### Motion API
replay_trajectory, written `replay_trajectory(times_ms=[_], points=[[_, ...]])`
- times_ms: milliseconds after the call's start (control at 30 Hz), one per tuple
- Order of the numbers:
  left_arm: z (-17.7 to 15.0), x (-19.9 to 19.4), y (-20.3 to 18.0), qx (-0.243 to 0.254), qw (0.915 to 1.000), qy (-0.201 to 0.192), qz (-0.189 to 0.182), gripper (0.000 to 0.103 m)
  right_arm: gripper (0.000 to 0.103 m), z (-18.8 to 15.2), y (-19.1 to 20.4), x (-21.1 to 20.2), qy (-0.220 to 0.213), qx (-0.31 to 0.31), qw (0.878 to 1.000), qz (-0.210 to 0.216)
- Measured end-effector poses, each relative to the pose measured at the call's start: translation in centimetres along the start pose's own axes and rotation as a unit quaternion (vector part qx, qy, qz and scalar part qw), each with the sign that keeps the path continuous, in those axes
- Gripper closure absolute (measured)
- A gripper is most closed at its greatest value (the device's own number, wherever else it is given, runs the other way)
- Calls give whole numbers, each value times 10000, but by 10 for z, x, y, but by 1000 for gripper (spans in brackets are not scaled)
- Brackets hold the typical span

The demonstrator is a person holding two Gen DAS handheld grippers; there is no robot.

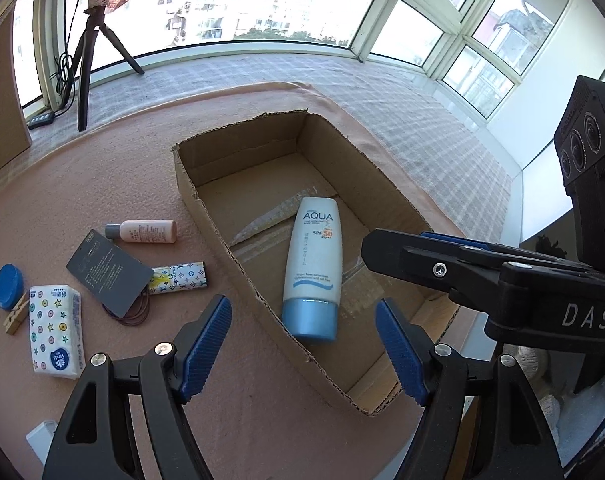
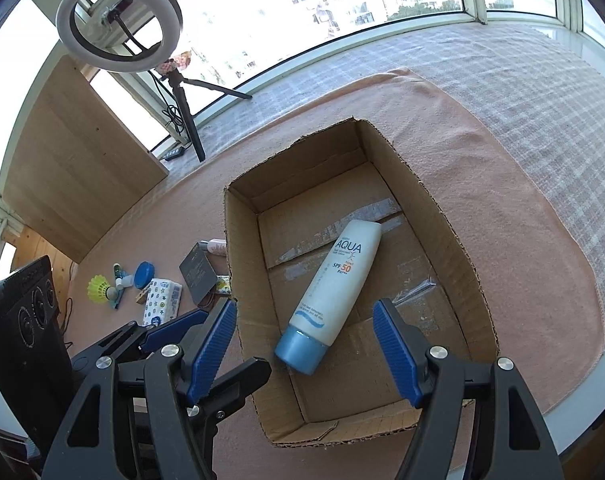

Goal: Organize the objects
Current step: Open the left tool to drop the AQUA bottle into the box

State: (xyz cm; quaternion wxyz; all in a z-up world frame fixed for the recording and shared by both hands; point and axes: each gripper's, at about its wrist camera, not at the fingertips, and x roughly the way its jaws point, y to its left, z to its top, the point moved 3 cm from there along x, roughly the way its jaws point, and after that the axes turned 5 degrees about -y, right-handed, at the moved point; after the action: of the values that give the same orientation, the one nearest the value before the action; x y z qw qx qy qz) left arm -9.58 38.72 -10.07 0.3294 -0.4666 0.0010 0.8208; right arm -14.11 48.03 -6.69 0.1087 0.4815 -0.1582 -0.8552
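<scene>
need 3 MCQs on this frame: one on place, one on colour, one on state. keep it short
1. Where is the white sunscreen tube?
A. inside the open brown cardboard box
B. on the pink cloth
C. held in jaws

2. What colour is the tube's cap?
A. red
B. light blue
C. black

3. How do the jaws of the left gripper stand?
A. shut on the tube
B. shut with nothing between them
C. open, holding nothing

Key:
1 A, the tube lies on the box floor.
2 B, the cap at its near end is light blue.
3 C, the blue pads stand apart, and the tube lies beyond them.
</scene>
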Motion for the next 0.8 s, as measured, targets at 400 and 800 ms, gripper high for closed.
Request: replay_trajectory(times_ms=[400,800], points=[[-31,-35,60,-349,9984,26,443,25,36,-6,39,9,6,-269,9996,108],[-69,-79,142,-903,9920,-30,883,25,36,-19,85,25,134,-484,9979,420]])
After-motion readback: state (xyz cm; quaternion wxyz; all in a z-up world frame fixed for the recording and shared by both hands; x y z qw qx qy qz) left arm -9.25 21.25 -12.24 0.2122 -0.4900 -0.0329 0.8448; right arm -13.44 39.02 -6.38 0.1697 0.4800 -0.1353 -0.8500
